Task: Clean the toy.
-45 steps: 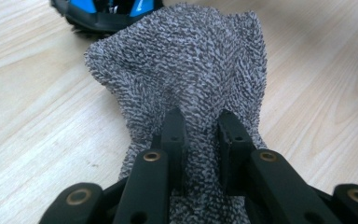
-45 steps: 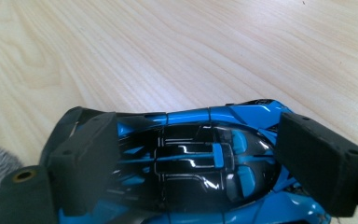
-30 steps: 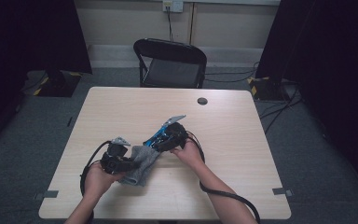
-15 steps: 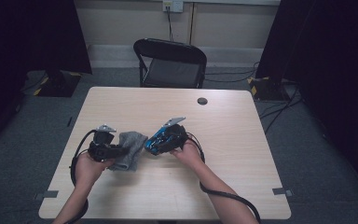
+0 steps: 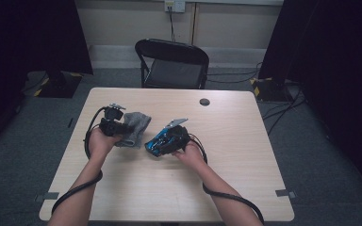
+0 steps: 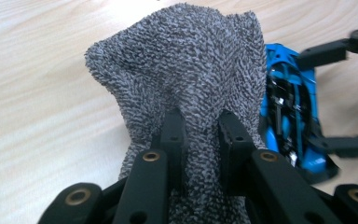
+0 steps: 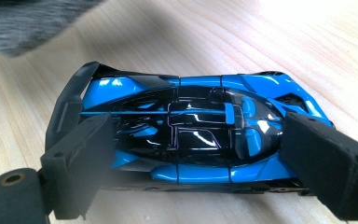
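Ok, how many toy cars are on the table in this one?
1. A glossy blue and black toy sports car sits between the jaws of the right hand-held gripper, right of the grey knitted cloth. The cloth could hide something small beneath it.

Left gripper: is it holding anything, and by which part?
Yes: the left gripper pinches the grey cloth by a bunched fold near its edge.

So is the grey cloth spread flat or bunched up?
Bunched: the left gripper pinches the grey cloth into folds, its free end flaring above the jaws.
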